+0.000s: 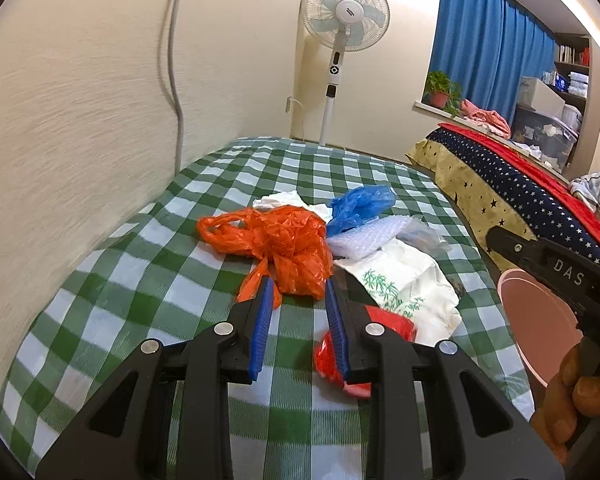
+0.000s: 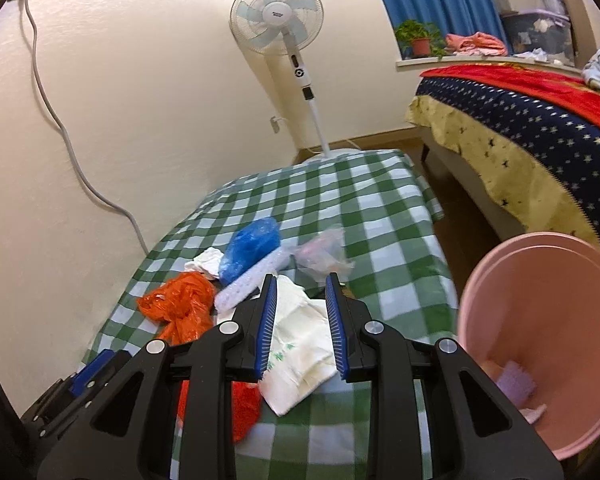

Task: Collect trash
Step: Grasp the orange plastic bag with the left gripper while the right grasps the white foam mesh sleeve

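A pile of trash lies on the green-checked table: an orange plastic bag, a blue bag, bubble wrap, a white bag with a bamboo print and a red piece. My left gripper is open and holds nothing, its tips at the near edge of the orange bag. My right gripper is open just above the white printed bag, pads clear of it. A pink bucket stands at the right with a few scraps inside.
The table runs along a wall with a hanging cable. A standing fan is past its far end. A bed with a starred blanket lies to the right across a narrow floor gap. A hand holds the right gripper.
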A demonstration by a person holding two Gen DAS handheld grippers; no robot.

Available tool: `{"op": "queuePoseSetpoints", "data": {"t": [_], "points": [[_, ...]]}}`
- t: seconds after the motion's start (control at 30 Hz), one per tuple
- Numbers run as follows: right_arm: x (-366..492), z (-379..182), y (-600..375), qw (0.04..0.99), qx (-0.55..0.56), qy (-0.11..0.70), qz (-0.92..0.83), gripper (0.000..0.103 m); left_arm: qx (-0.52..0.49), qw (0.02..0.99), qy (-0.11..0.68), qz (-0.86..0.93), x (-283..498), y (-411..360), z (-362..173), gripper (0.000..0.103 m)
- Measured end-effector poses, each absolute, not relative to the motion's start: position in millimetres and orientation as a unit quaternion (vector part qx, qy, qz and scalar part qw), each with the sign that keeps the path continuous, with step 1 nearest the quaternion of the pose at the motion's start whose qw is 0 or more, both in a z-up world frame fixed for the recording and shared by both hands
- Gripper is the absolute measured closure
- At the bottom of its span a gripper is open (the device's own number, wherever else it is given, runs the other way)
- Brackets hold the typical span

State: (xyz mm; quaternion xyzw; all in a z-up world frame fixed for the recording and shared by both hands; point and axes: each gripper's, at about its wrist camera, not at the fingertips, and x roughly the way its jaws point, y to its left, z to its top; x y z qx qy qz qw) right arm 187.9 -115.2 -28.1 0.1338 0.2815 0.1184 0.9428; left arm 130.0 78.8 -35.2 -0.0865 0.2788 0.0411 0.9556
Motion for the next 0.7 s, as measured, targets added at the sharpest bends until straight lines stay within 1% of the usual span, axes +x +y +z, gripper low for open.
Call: {"op": "queuePoseSetpoints", "data": {"t": [0.2, 0.4, 0.43, 0.47, 0.5, 0.6, 0.7], "points": [[210, -36, -115, 0.932, 0.155, 0.294, 0.143, 0.077, -0.093, 0.953, 0.286, 0.031, 153, 75, -41, 0.076], [235, -44, -109, 0.920, 0.175, 0.312, 0.161, 0.076, -0.108, 0.943, 0.313, 0.016, 177, 72, -52, 0.075], [239, -46, -108, 0.917, 0.178, 0.315, 0.164, 0.076, -0.111, 0.941, 0.318, 0.016, 180, 72, -55, 0.074], [245, -48, -106, 0.913, 0.183, 0.321, 0.169, 0.076, -0.112, 0.940, 0.323, 0.018, 183, 72, -57, 0.068], [250, -50, -104, 0.910, 0.187, 0.327, 0.174, 0.075, -0.112, 0.938, 0.328, 0.020, 185, 72, -59, 0.065], [261, -55, -97, 0.901, 0.194, 0.341, 0.184, 0.075, -0.114, 0.936, 0.332, 0.021, 189, 72, -61, 0.061], [272, -62, -89, 0.894, 0.194, 0.356, 0.190, 0.072, -0.116, 0.933, 0.340, 0.025, 191, 73, -62, 0.061]]}}
